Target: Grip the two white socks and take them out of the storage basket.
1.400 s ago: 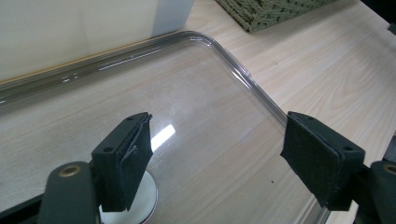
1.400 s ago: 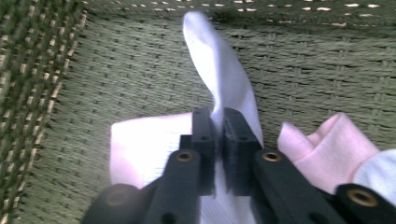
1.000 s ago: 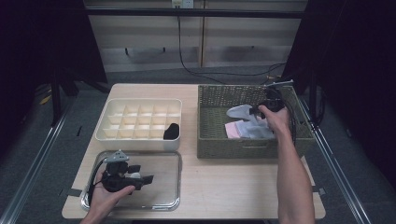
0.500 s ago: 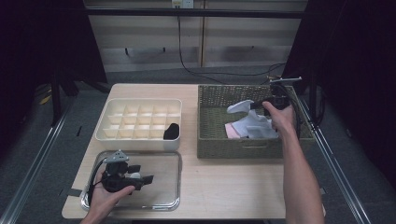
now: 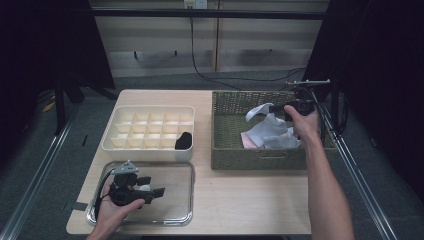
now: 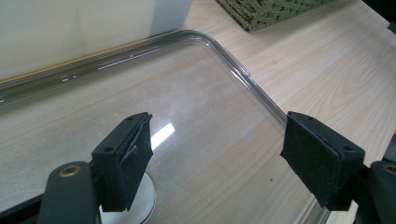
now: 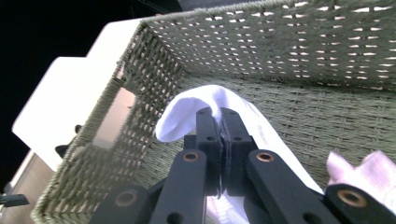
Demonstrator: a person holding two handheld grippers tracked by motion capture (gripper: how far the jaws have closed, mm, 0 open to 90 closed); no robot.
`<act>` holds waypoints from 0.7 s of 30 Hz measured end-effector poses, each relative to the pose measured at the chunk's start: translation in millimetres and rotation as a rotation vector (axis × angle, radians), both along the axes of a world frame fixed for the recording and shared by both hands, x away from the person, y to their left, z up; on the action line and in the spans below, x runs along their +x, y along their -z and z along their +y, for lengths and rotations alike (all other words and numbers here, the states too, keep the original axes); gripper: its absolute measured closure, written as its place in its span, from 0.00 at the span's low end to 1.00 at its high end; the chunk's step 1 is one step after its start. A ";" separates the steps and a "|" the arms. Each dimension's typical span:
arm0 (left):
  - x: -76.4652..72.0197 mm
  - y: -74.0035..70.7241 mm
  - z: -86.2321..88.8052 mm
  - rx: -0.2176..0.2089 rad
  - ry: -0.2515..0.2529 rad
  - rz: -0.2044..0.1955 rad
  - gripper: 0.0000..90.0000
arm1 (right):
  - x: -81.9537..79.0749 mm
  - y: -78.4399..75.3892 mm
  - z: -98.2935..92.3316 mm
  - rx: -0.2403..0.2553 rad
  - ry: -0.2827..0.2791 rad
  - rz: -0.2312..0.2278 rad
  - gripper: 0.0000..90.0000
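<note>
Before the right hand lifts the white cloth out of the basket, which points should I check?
1. Right gripper shut on the white cloth: ok.
2. Cloth free of the basket wall: cannot tell; part hangs inside.
3. Pink cloth stays behind: cannot tell.
4. Left gripper open over the tray: ok.
5. Organizer has free cells: ok; one holds a dark item.

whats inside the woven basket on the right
In the woven basket a white cloth is pinched in the shut right gripper and lifted. A pink piece lies beside it. Whatever lies under the cloths is covered.
</note>
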State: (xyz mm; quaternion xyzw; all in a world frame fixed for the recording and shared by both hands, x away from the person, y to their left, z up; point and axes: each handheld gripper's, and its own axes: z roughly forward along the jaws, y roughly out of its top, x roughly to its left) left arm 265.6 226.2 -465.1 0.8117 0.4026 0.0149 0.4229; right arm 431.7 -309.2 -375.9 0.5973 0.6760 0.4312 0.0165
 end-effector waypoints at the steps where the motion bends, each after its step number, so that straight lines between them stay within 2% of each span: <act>1: 0.3 0.3 0.1 0.000 0.000 0.002 0.27 | -0.3 -1.3 -0.4 0.001 -0.004 -0.004 0.98; 2: 0.4 0.4 0.4 0.001 0.000 0.002 0.27 | -0.9 -3.1 -0.5 0.012 -0.003 -0.009 0.98; 12: 0.3 0.6 -0.8 -0.001 0.003 0.003 0.27 | -3.9 -14.7 3.4 0.010 -0.023 -0.016 0.98; 16: 0.8 0.6 -0.5 -0.001 -0.003 0.004 0.27 | -5.0 -21.0 3.9 0.010 -0.027 -0.035 0.98; 21: 2.3 1.0 -0.5 0.001 -0.015 0.005 0.27 | -7.1 -25.7 3.5 0.007 -0.034 -0.029 0.98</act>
